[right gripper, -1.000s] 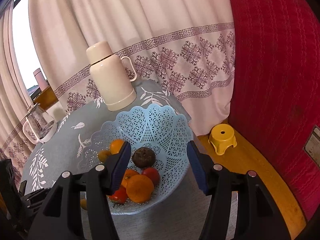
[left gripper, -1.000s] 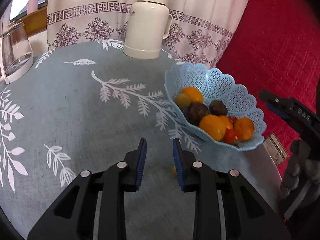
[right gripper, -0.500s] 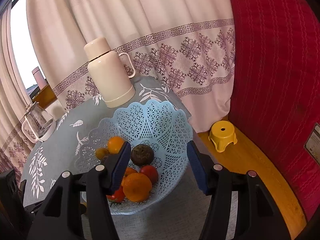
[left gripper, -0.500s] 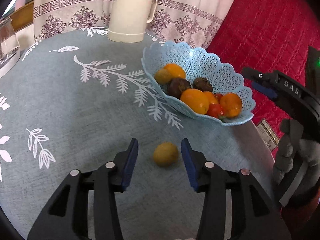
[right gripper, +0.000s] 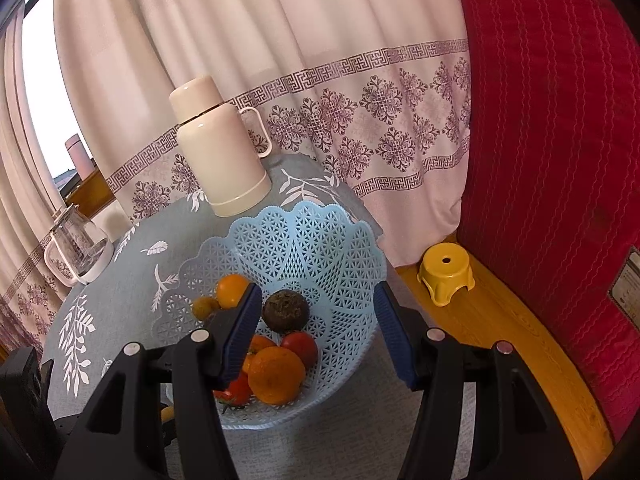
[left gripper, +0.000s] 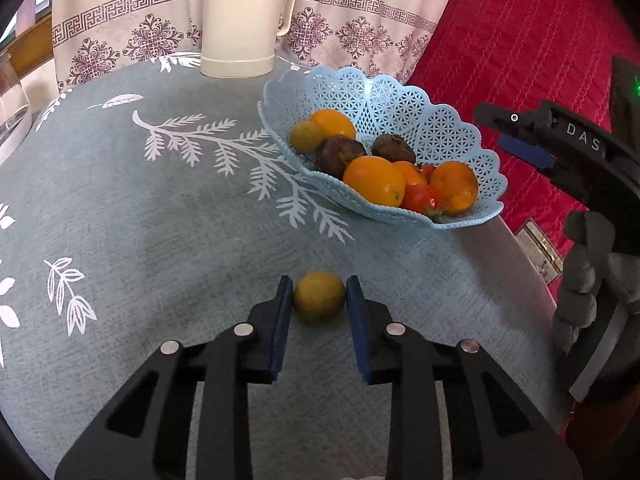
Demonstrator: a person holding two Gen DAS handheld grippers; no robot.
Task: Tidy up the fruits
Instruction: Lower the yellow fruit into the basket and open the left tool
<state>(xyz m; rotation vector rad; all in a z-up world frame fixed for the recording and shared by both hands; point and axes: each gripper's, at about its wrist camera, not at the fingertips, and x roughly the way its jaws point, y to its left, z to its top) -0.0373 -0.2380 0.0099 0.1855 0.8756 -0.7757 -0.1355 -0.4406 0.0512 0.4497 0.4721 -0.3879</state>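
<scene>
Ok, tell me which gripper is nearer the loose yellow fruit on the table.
Left. The left gripper is shut on the fruit; the right gripper hovers open over the basket.

Soft indoor daylight, sharp fisheye views with dark rounded corners.

Light comes from the window [right gripper: 48, 92] at far left, blown out to white, and filters through the pale curtain [right gripper: 280, 40]. The tablecloth [left gripper: 160, 240] is evenly lit, with faint soft shadows. A small glare spot sits on the blue basket [left gripper: 370, 88] rim. Straight edges bow strongly near the borders; the red quilted fabric [right gripper: 560, 140] dims toward the right.
</scene>
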